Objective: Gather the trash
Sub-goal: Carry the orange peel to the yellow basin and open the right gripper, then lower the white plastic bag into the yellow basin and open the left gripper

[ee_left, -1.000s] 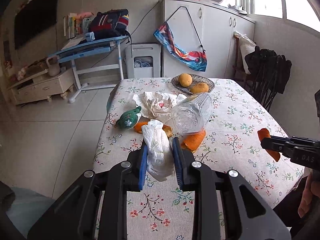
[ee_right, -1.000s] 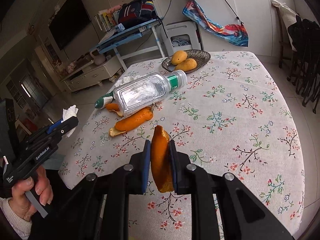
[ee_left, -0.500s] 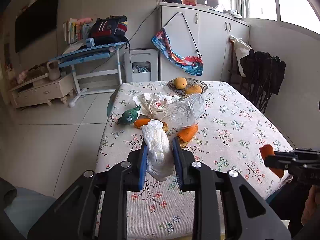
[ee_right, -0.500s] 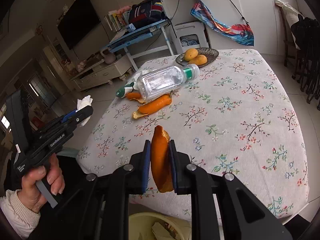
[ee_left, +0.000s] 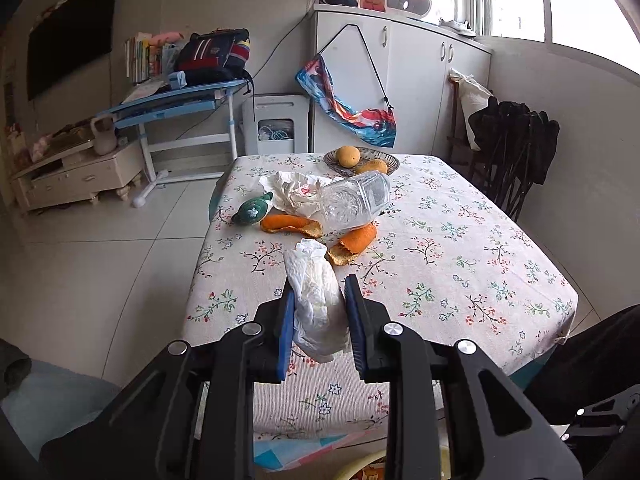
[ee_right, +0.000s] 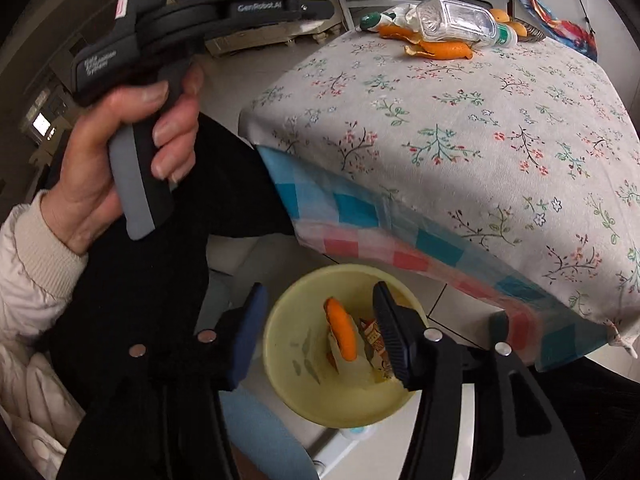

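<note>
My left gripper (ee_left: 319, 308) is shut on a crumpled white tissue (ee_left: 316, 300), held above the near edge of the floral table (ee_left: 460, 248). My right gripper (ee_right: 320, 320) points down over a yellow bin (ee_right: 288, 376) on the floor beside the table; its jaws are opening, and an orange peel (ee_right: 342, 332) lies in the bin, free of the pads. On the table remain two orange peels (ee_left: 290, 225) (ee_left: 354, 242), a clear plastic bottle (ee_left: 356, 202) on its side, a crumpled white wrapper (ee_left: 298, 192) and a green object (ee_left: 252, 212).
A dish with yellow fruit (ee_left: 360, 160) stands at the table's far end. A hand (ee_right: 132, 132) holding the left gripper's handle fills the upper left of the right wrist view. Dark chairs (ee_left: 516, 152) stand right of the table; a blue desk (ee_left: 176, 104) stands beyond.
My right gripper swung off the table and down over the yellow bin, then let go of the orange peel, which now lies inside. My left gripper drew back toward the table's near edge with the tissue.
</note>
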A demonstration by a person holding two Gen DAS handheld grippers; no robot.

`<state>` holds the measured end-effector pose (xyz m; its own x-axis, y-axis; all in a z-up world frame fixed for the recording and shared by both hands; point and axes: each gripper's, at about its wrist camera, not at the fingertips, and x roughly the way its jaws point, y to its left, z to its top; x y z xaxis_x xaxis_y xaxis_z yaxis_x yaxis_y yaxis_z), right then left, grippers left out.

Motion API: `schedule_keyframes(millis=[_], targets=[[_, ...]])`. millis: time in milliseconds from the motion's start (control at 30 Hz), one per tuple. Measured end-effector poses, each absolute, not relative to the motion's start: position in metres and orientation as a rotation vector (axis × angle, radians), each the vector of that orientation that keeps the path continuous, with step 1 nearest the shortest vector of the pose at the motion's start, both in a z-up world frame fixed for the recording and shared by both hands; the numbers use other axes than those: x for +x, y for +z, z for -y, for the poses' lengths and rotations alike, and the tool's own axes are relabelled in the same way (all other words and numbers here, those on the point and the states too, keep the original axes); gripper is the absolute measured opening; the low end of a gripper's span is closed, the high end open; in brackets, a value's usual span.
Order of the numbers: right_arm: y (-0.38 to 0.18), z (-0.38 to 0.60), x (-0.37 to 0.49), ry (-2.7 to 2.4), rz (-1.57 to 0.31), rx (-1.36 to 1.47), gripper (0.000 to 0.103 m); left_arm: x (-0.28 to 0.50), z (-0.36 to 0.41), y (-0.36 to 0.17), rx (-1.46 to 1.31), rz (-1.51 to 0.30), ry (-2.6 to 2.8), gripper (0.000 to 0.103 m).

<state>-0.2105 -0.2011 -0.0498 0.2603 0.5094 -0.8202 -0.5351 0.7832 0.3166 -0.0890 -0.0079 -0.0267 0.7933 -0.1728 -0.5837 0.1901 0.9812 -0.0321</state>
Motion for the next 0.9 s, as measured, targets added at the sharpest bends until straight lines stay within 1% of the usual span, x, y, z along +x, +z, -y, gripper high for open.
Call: schedule_keyframes(millis=[100,167,300,367,400,533,700,800,867,900], targets=[[-0.033,0.225,-0.203,0.640,-1.031,0.054,0.058,-0.099,0.007,-0.027,0.023,-0.631,-0.196,0.023],[-0.018,0.241,-0.192,0.562,-0.970,0.073,0.069,-0.107,0.010,-0.027,0.023,-0.637,-0.203,0.023],[0.005,0.266,-0.157,0.427,-0.871,0.108,0.076,-0.122,0.011,-0.027,0.008,-0.650,-0.217,0.023],[0.011,0.274,-0.139,0.373,-0.841,0.110,0.084,-0.129,0.012,-0.026,-0.001,-0.656,-0.224,0.023],[0.011,0.277,-0.129,0.350,-0.835,0.106,0.085,-0.133,0.012,-0.026,-0.007,-0.661,-0.229,0.023],[0.006,0.282,-0.101,0.294,-0.829,0.088,0.086,-0.147,0.016,-0.027,-0.008,-0.687,-0.254,0.023],[-0.013,0.287,-0.064,0.225,-0.864,0.084,0.088,-0.165,0.029,-0.041,0.028,-0.779,-0.311,0.023],[-0.026,0.290,-0.048,0.175,-0.888,0.072,0.088,-0.177,0.046,-0.061,0.081,-0.891,-0.381,0.023],[-0.036,0.295,-0.034,0.142,-0.910,0.070,0.088,-0.183,0.060,-0.081,0.122,-1.023,-0.460,0.024],[-0.041,0.297,-0.028,0.120,-0.920,0.069,0.088,-0.186,0.068,-0.092,0.154,-1.083,-0.491,0.031]])
